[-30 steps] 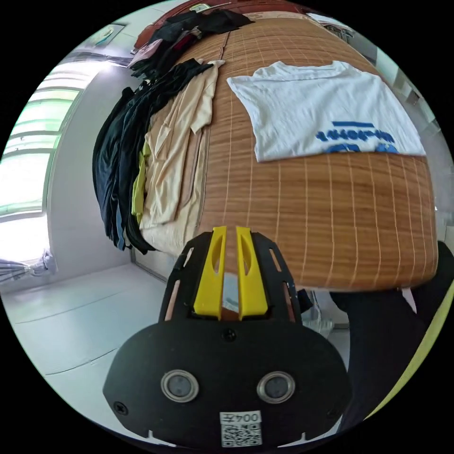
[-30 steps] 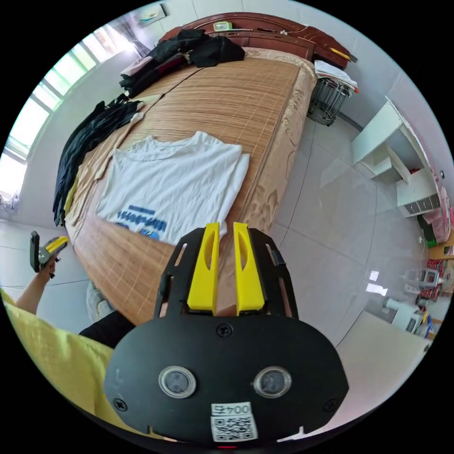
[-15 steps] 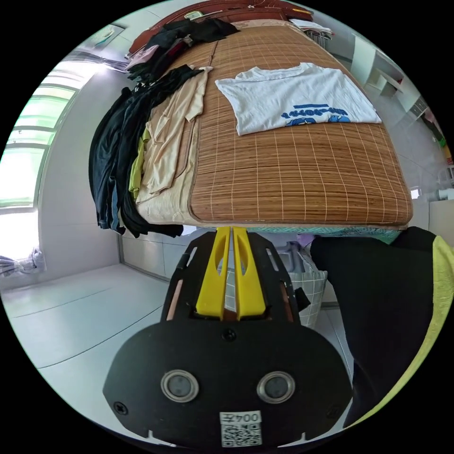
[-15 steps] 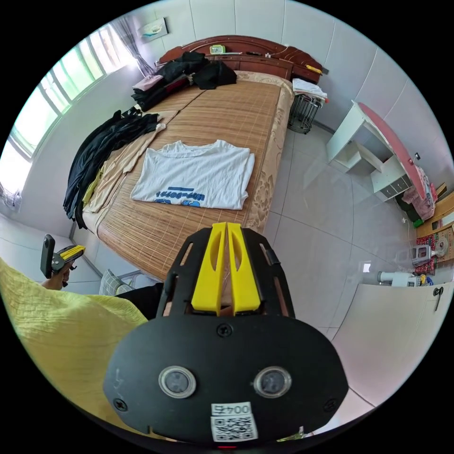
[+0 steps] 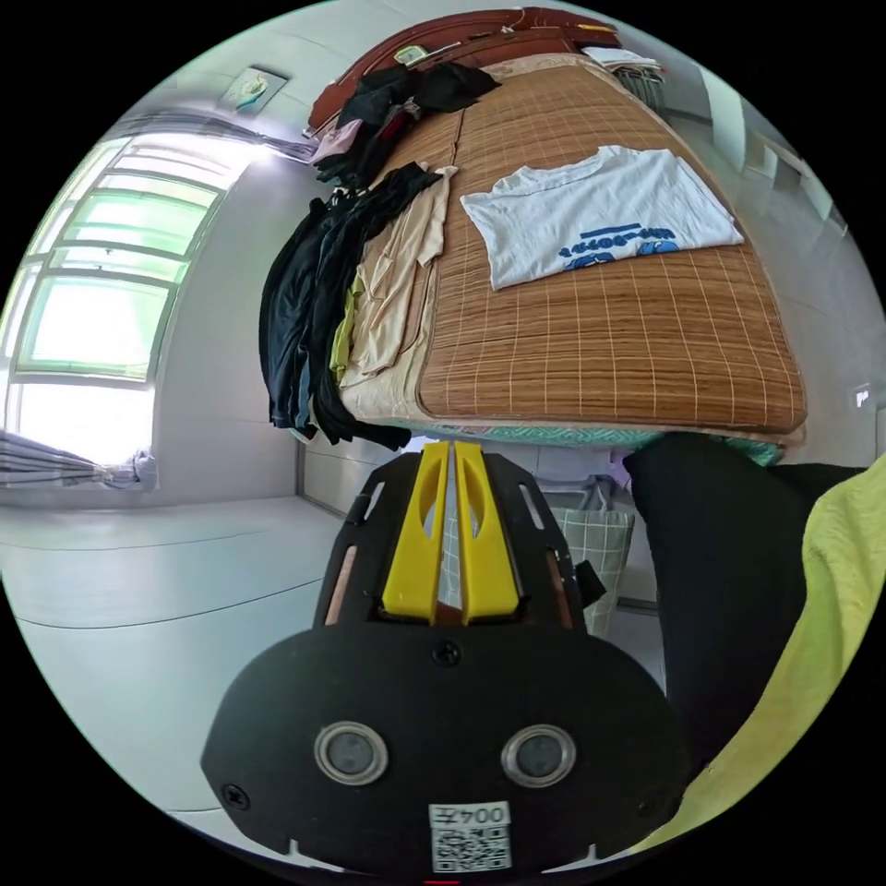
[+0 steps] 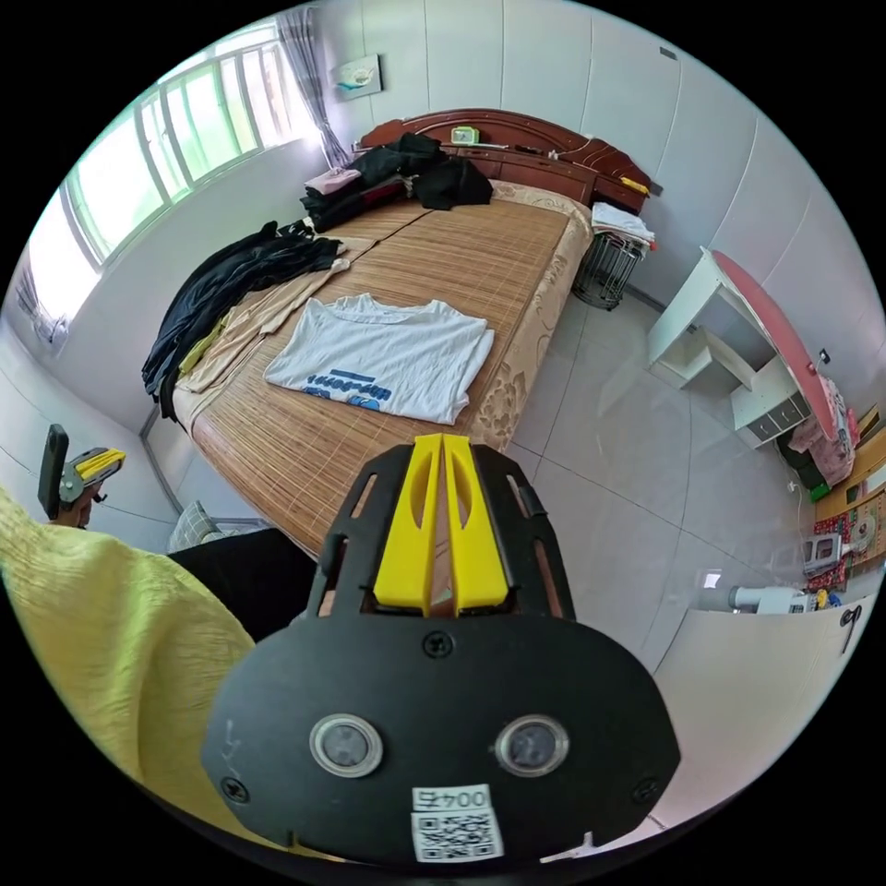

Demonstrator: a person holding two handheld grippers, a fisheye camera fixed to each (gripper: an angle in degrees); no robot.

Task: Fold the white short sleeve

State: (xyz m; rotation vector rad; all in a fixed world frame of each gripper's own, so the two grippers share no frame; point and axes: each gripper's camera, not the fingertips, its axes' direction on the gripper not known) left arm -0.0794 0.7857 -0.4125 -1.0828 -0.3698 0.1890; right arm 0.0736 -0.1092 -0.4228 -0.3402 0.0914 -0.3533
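Hanging clenched, empty: left tongs (image 5: 451, 445), right tongs (image 6: 440, 438); white shirt (image 6: 383, 357) well apart.

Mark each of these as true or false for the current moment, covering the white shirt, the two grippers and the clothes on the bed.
1. The white short sleeve shirt lies on the bamboo mat. True.
2. The right gripper is shut on the shirt's hem. False: its jaws are closed on nothing, clear of the shirt.
3. Dark clothes hang over the window-side edge of the bed. True.
4. The left gripper rests on the shirt's blue print. False: it is held off the foot of the bed, shut and empty.
5. The shirt is rolled into a ball. False: it lies flat, its side parts folded in.
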